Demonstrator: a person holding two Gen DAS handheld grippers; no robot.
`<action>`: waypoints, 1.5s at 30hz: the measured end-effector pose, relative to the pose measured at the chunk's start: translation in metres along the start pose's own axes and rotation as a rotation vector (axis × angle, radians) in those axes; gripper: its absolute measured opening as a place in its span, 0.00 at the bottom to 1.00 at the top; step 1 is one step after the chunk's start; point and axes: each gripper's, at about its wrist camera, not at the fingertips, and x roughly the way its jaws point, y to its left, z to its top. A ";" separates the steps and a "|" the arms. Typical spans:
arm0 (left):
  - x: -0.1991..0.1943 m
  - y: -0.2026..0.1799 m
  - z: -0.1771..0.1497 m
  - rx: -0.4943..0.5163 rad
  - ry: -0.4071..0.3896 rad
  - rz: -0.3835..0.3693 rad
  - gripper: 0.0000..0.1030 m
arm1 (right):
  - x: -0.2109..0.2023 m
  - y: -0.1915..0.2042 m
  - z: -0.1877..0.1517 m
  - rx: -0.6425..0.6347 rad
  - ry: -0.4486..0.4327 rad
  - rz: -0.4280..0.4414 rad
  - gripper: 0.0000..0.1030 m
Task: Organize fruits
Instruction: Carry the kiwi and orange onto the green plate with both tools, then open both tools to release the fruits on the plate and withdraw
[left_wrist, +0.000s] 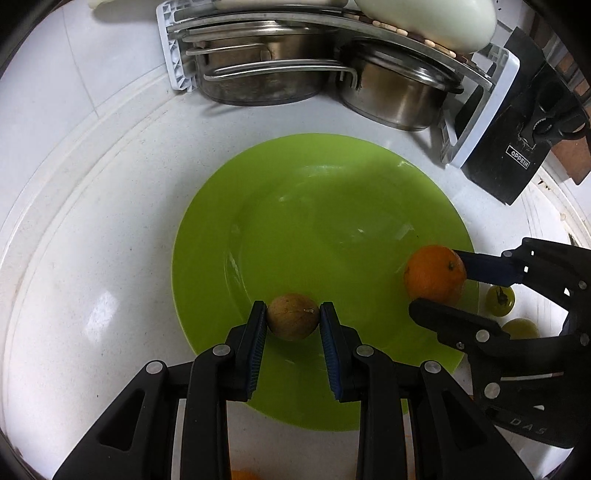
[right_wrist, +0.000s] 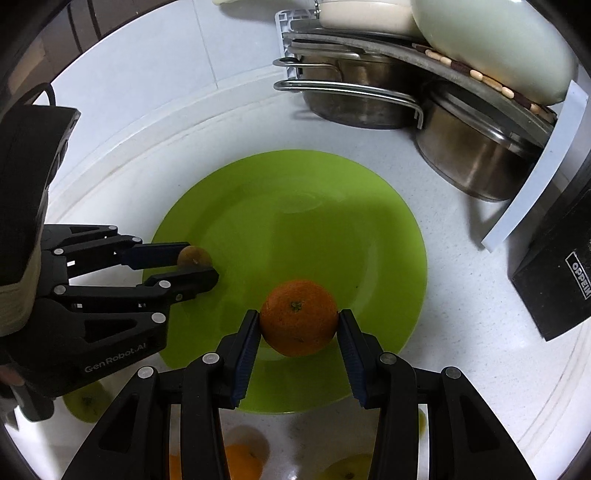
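Observation:
A lime-green plate (left_wrist: 332, 206) (right_wrist: 295, 206) lies on the white counter. My left gripper (left_wrist: 293, 317) is shut on a small brown round fruit (left_wrist: 293, 316) and holds it over the plate's near left part; it shows at the left of the right wrist view (right_wrist: 199, 264), with the brown fruit (right_wrist: 194, 256) between its fingers. My right gripper (right_wrist: 298, 319) is shut on an orange (right_wrist: 298, 317) over the plate's near part; in the left wrist view the right gripper (left_wrist: 436, 277) holds the orange (left_wrist: 435, 274) over the plate's right rim.
Steel pots (left_wrist: 391, 88) (right_wrist: 476, 155) sit in a white rack at the back, a black box (left_wrist: 517, 122) (right_wrist: 557, 280) stands to the right. Two green-yellow fruits (left_wrist: 500, 301) lie right of the plate. More fruits, orange (right_wrist: 240, 458) and yellow-green (right_wrist: 86, 404), lie near me.

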 end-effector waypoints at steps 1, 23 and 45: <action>0.000 0.000 0.000 0.000 -0.001 -0.001 0.29 | 0.001 0.001 0.001 -0.002 0.001 -0.003 0.43; -0.074 -0.001 -0.030 -0.042 -0.184 0.054 0.74 | -0.055 0.011 -0.012 -0.008 -0.138 -0.069 0.56; -0.187 -0.014 -0.114 -0.113 -0.438 0.121 0.92 | -0.160 0.056 -0.066 -0.056 -0.376 -0.110 0.72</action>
